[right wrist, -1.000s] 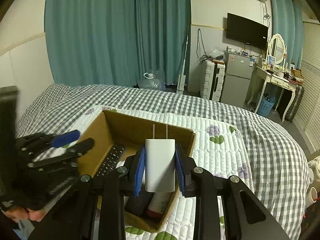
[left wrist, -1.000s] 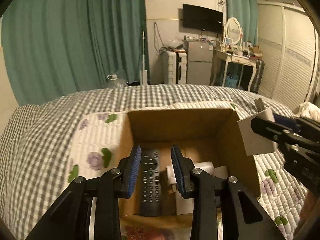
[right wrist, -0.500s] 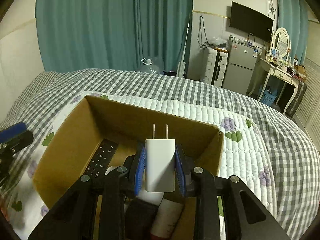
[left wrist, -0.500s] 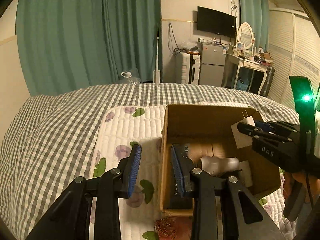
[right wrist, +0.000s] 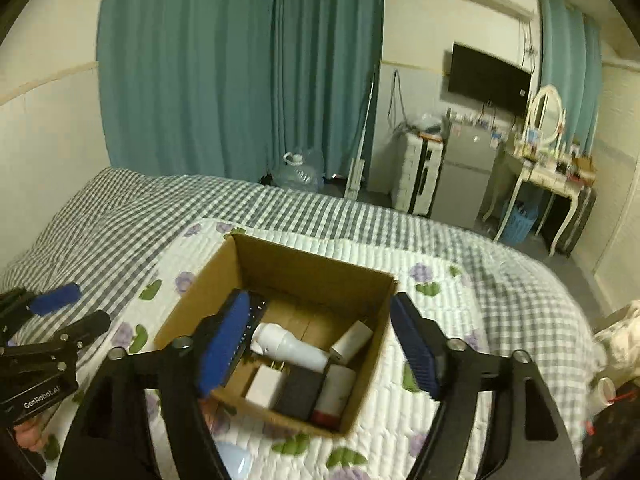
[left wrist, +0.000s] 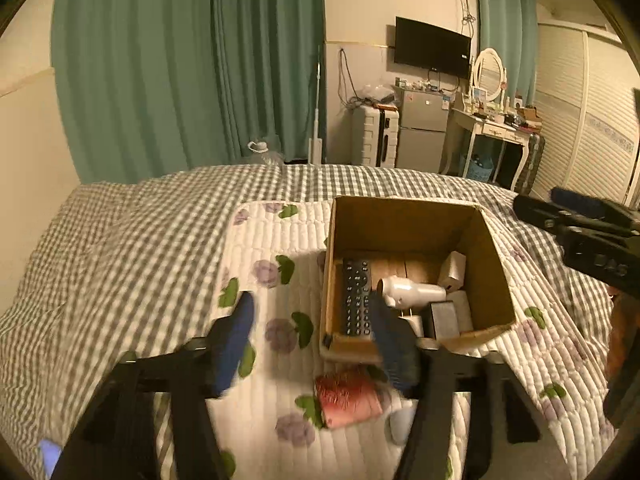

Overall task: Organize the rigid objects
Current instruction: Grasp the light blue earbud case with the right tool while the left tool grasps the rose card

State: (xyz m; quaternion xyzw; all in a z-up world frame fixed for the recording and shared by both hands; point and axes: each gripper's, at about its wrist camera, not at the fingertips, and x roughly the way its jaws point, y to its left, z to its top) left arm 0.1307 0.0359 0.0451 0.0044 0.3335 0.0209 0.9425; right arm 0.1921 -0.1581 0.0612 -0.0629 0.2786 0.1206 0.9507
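Observation:
A brown cardboard box (right wrist: 320,272) sits on the bed, also in the left wrist view (left wrist: 404,216). Inside lie a black remote (left wrist: 355,296), a white bottle (right wrist: 288,346), a white charger plug (right wrist: 352,338) against the right wall, a second white charger (right wrist: 265,386), a black block (right wrist: 300,394) and a red-capped tube (right wrist: 334,396). My right gripper (right wrist: 320,350) is open and empty above the box. My left gripper (left wrist: 316,342) is open and empty, left of the box's front corner. A red-pink object (left wrist: 346,396) lies on the quilt below it.
The box rests on a white flowered quilt (left wrist: 276,248) over a grey checked bedspread (left wrist: 120,240). A pale rounded object (left wrist: 402,424) lies beside the red-pink one. A small white bottle (right wrist: 604,392) lies at the far right. Green curtains, fridge and dressing table stand beyond the bed.
My right gripper has opened and the white charger it held now lies in the box. My left gripper has opened wider and drawn back and left of the box.

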